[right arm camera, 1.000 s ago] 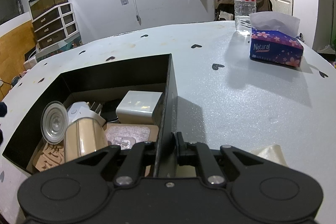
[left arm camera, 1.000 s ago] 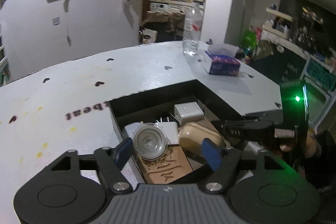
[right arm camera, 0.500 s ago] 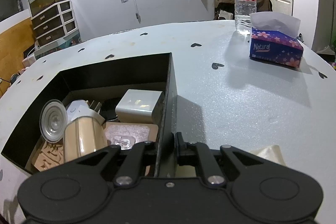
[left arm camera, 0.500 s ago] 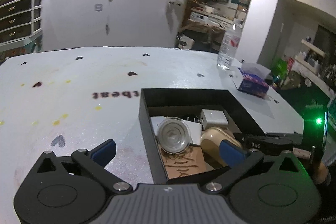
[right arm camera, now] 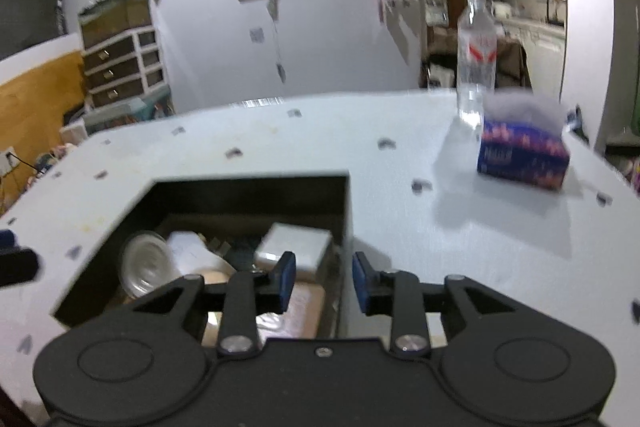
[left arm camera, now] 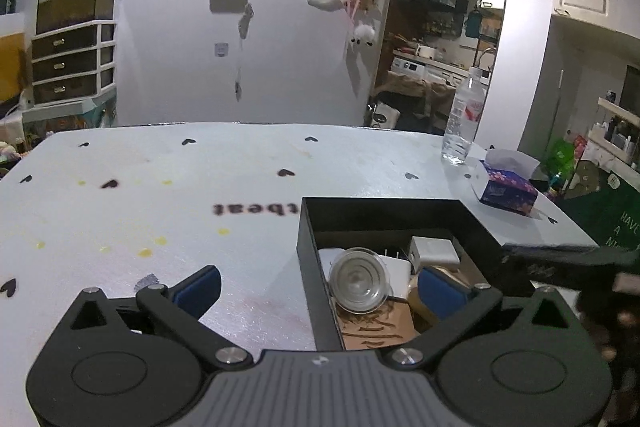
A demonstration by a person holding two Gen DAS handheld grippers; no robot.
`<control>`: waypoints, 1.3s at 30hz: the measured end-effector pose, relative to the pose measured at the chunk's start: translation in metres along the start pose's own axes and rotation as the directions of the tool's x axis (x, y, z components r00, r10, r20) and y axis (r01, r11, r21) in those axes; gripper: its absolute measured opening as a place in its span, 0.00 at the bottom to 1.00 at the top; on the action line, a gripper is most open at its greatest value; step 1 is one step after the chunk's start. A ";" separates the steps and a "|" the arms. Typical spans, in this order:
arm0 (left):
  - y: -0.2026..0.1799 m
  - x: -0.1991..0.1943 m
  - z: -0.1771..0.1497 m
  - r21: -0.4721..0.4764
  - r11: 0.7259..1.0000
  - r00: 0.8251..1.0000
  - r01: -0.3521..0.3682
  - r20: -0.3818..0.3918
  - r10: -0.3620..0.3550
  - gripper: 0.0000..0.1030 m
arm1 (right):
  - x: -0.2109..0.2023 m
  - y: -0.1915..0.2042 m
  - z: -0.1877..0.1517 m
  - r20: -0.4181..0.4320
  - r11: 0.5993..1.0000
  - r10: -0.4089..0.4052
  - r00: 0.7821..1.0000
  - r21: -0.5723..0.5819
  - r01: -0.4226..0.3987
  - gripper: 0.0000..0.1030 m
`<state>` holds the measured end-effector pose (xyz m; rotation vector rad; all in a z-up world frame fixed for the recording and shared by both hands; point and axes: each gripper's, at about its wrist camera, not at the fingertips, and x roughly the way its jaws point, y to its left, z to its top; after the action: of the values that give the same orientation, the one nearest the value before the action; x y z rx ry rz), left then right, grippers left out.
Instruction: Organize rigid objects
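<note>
Black cardboard box [left arm camera: 308,267] sits on the pale table [left arm camera: 160,195], holding a clear round lid [left arm camera: 359,279], a white charger [left arm camera: 434,251] and a tan case. Left gripper [left arm camera: 318,289] stands spread wide, straddling the box's 9 o'clock wall, gripping nothing. Right gripper [right arm camera: 323,281] has just been parting; its 2 pads flank the 3 o'clock wall without pressing it.

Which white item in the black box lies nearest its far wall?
The white rectangular charger block in the black box; the white plug adapter sits nearer, behind the clear round lid.
</note>
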<state>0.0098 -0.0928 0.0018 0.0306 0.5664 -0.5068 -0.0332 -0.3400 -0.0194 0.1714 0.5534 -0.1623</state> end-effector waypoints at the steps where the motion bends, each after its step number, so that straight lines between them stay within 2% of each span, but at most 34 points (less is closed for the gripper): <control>1: 0.000 -0.001 0.000 -0.003 1.000 1.000 0.001 0.002 -0.001 1.00 | -0.007 0.002 0.003 0.016 1.000 0.005 1.000 -0.006 -0.005 0.35; 3: -0.001 -0.003 -0.001 -0.007 1.000 1.000 0.002 0.004 -0.002 1.00 | -0.025 0.007 0.006 0.051 1.000 0.018 0.999 -0.021 -0.017 0.45; 8: -0.004 -0.010 -0.006 0.006 1.000 1.000 -0.003 0.009 0.003 1.00 | -0.058 0.019 0.001 0.092 0.998 -0.004 0.996 -0.056 0.009 0.54; 11: -0.007 -0.015 -0.009 0.021 1.000 1.000 -0.004 0.021 0.004 1.00 | -0.070 0.023 -0.006 0.102 0.998 -0.025 0.994 -0.059 0.031 0.62; 16: -0.011 -0.020 -0.016 0.056 0.998 0.999 -0.021 0.026 0.019 1.00 | -0.085 0.030 -0.018 0.107 0.993 -0.062 0.992 -0.088 0.072 0.73; 25: -0.009 -0.026 -0.029 0.050 0.998 0.999 -0.048 -0.010 0.048 1.00 | -0.095 0.032 -0.029 0.089 0.991 -0.111 0.990 -0.062 0.116 0.90; 26: -0.008 -0.027 -0.030 0.047 0.997 0.998 -0.053 -0.011 0.054 1.00 | -0.096 0.031 -0.030 0.086 0.991 -0.115 0.990 -0.052 0.119 0.95; 31: -0.007 -0.031 -0.034 0.021 0.997 0.997 -0.073 -0.015 0.073 1.00 | -0.098 0.030 -0.035 0.074 0.989 -0.140 0.987 -0.030 0.143 0.97; 39: -0.013 -0.035 -0.035 0.039 0.996 0.996 -0.082 -0.022 0.083 1.00 | -0.098 0.028 -0.046 0.059 0.982 -0.185 0.981 -0.021 0.186 0.97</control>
<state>-0.0394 -0.0822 -0.0086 0.0956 0.5765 -0.4374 -0.1330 -0.2929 -0.0018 0.0890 0.5146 -0.3403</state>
